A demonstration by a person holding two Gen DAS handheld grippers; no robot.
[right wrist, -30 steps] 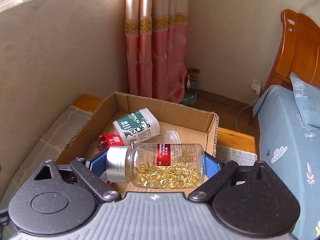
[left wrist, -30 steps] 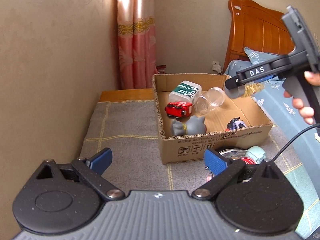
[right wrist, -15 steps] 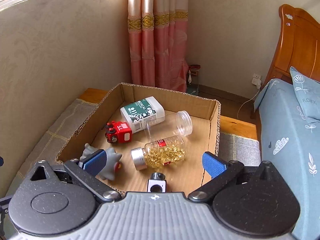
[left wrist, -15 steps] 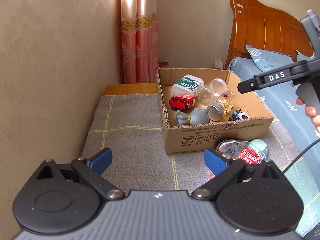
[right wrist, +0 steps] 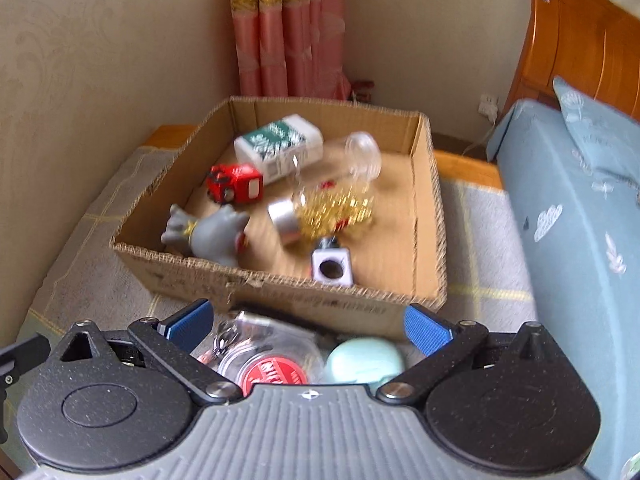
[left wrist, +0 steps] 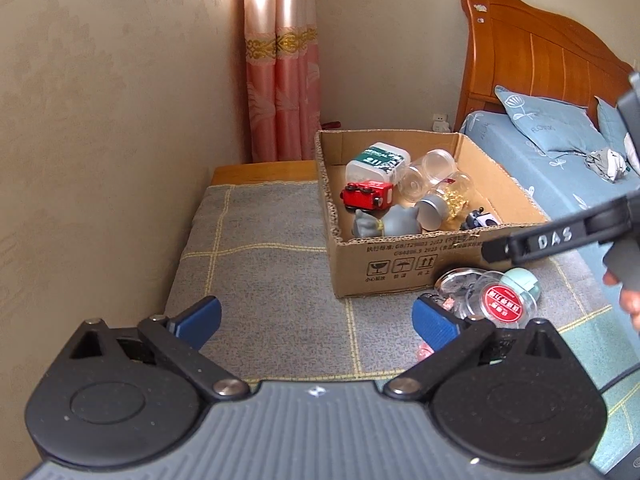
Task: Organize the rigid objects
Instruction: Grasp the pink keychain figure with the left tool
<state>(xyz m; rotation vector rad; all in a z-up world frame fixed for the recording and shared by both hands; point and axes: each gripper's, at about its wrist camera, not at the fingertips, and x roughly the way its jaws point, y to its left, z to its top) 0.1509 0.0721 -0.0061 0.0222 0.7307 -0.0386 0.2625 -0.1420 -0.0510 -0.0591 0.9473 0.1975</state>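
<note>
A cardboard box point(left wrist: 408, 268) point(right wrist: 280, 292) stands on a grey checked mat. In it lie a green-and-white bottle point(left wrist: 376, 159) point(right wrist: 280, 145), a red toy car point(left wrist: 368, 195) point(right wrist: 236, 184), a grey animal toy point(left wrist: 386, 222) point(right wrist: 208, 232), an empty clear jar point(left wrist: 428, 174) point(right wrist: 360, 152), a capsule jar point(left wrist: 448, 200) point(right wrist: 324, 212) and a small white cube point(right wrist: 332, 266). In front of the box lie a red-lidded clear tub point(left wrist: 502, 300) point(right wrist: 272, 372), a mint round case point(left wrist: 520, 280) point(right wrist: 364, 360) and a metal lid point(left wrist: 460, 280). My left gripper point(left wrist: 316, 322) is open and empty. My right gripper point(right wrist: 306, 324) is open above these loose items.
A beige wall point(left wrist: 100, 140) runs along the left of the mat. A bed with blue bedding point(left wrist: 560, 168) and a wooden headboard point(left wrist: 540, 56) lies to the right. Pink curtains point(left wrist: 280, 72) hang in the corner behind the box.
My right gripper opened and let the capsule jar go into the box, then drew back and down to the loose items in front of it. The left gripper backed away slightly.
</note>
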